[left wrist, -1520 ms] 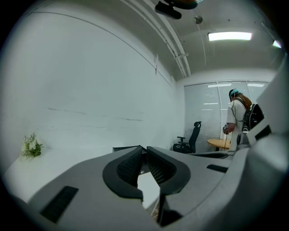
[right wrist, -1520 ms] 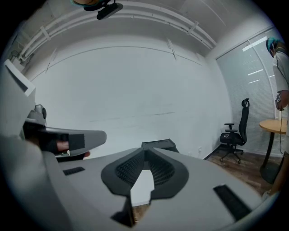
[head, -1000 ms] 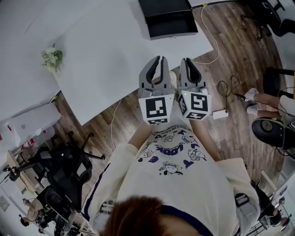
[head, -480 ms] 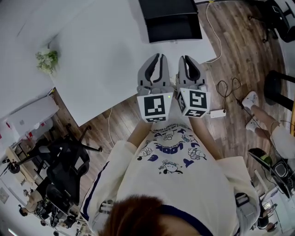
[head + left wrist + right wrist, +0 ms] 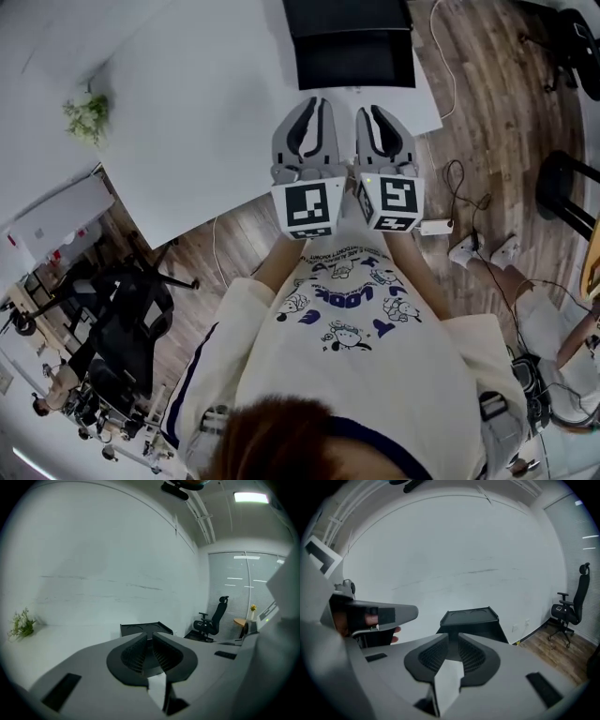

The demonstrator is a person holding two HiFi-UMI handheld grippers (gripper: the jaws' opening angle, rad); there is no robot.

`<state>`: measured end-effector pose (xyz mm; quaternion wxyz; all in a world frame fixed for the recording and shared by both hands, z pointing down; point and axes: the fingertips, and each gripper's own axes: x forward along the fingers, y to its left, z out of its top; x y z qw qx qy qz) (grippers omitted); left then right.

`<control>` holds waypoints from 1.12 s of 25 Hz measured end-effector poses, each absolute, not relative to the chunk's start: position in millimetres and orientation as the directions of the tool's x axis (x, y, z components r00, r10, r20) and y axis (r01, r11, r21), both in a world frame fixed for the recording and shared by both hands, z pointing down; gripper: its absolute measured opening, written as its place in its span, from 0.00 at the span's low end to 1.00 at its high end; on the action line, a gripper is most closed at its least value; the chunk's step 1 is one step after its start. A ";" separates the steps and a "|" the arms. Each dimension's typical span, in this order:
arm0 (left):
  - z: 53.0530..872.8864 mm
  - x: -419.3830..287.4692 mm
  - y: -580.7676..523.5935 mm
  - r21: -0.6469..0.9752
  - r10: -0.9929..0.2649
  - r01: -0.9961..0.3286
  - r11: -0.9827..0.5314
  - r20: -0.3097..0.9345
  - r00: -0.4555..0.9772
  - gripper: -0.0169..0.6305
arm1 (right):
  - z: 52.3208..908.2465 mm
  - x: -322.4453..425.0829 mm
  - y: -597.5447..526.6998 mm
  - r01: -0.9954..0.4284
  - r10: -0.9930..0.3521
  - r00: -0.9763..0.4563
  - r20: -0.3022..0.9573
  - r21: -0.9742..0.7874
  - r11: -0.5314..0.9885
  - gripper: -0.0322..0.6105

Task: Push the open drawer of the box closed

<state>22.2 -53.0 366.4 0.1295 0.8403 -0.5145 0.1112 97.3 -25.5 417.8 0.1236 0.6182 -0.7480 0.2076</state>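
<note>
The black box stands at the far edge of the white table, and its drawer sticks out toward me. It also shows ahead of the jaws in the left gripper view, box, and in the right gripper view, box. Both grippers hover side by side over the table's near edge, short of the box. The left gripper has its jaws together and holds nothing. The right gripper is opening its jaws; a narrow gap shows, with nothing in it.
A small plant sits at the table's left end. Office chairs stand on the wood floor at the left. A cable and adaptor lie on the floor at the right. The left gripper's body fills the left of the right gripper view.
Both grippers have moved forward together, from over the floor to over the table's near edge, closer to the black box.
</note>
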 end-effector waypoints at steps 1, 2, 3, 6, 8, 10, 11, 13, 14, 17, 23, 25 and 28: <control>366.2 19.3 -52.9 0.103 -0.839 -0.896 -0.432 0.318 0.441 0.09 | 419.3 94.1 -24.6 -0.975 -0.870 -0.212 0.444 -0.160 0.156 0.17; 365.9 17.1 -52.8 0.102 -0.842 -0.898 -0.428 0.316 0.437 0.09 | 421.1 91.6 -23.7 -0.973 -0.867 -0.218 0.448 -0.163 0.161 0.21; 366.0 15.8 -53.1 0.101 -0.844 -0.900 -0.425 0.315 0.434 0.09 | 423.0 89.9 -23.3 -0.972 -0.864 -0.225 0.451 -0.165 0.167 0.21; 367.1 14.9 -57.5 0.099 -0.850 -0.906 -0.412 0.317 0.422 0.09 | 428.1 86.9 -26.5 -0.968 -0.853 -0.245 0.460 -0.165 0.188 0.22; 367.7 13.4 -59.1 0.099 -0.851 -0.909 -0.406 0.322 0.415 0.09 | 430.7 84.2 -27.7 -0.965 -0.846 -0.256 0.467 -0.169 0.199 0.22; 368.7 12.5 -58.9 0.097 -0.851 -0.911 -0.401 0.329 0.410 0.09 | 433.1 82.1 -27.4 -0.962 -0.839 -0.267 0.475 -0.176 0.206 0.22; 369.2 12.3 -59.0 0.097 -0.851 -0.912 -0.399 0.332 0.408 0.09 | 434.2 81.2 -27.4 -0.961 -0.834 -0.273 0.479 -0.179 0.211 0.22; 370.1 10.8 -59.8 0.096 -0.851 -0.914 -0.395 0.337 0.403 0.09 | 437.1 78.3 -28.1 -0.957 -0.825 -0.285 0.487 -0.187 0.221 0.22; 371.0 9.3 -60.6 0.096 -0.851 -0.915 -0.392 0.340 0.400 0.09 | 439.1 76.0 -28.6 -0.956 -0.820 -0.291 0.493 -0.190 0.226 0.22; 375.6 4.1 -62.4 0.097 -0.850 -0.919 -0.383 0.352 0.392 0.09 | 446.3 68.0 -28.8 -0.950 -0.801 -0.310 0.512 -0.199 0.241 0.23; 383.9 -3.1 -66.3 0.103 -0.849 -0.925 -0.365 0.371 0.376 0.09 | 462.3 66.3 -29.6 -0.945 -0.765 -0.326 0.555 -0.217 0.245 0.25; 386.8 -2.6 -67.3 0.106 -0.845 -0.924 -0.368 0.376 0.380 0.09 | 467.3 68.9 -30.7 -0.946 -0.758 -0.324 0.567 -0.215 0.243 0.26; 393.0 0.7 -69.4 0.115 -0.833 -0.918 -0.380 0.389 0.394 0.09 | 477.5 76.3 -33.1 -0.953 -0.754 -0.302 0.584 -0.202 0.225 0.26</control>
